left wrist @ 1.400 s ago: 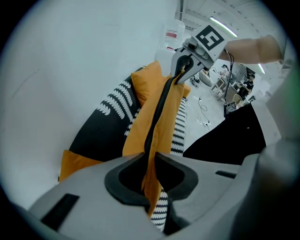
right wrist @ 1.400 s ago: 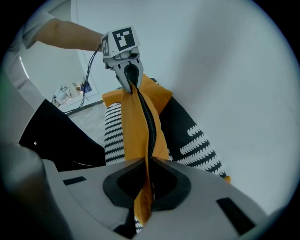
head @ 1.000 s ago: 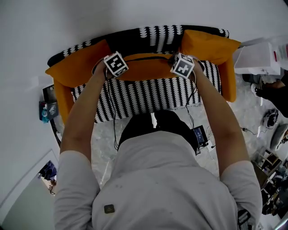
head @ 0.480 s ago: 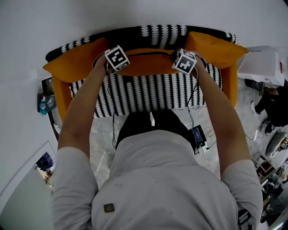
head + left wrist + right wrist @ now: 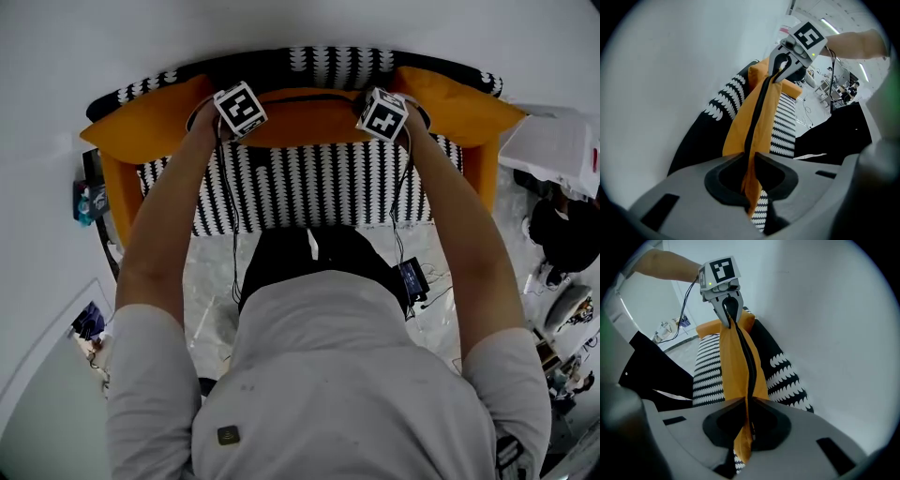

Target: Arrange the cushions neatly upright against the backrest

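Middle orange cushion: upper centre of the head view, standing between the sofa seat and the backrest.

Left gripper: closed on the cushion's dark-seamed top edge at one end. Right gripper: closed on the same edge at the other end.

Two side cushions, upper left and upper right, lie slanted at the sofa's ends.

Step in hand, as judged: placing the middle cushion upright. The next move calls for seating its lower edge, leaning it onto the backrest, then releasing both grips evenly so it does not tip forward.
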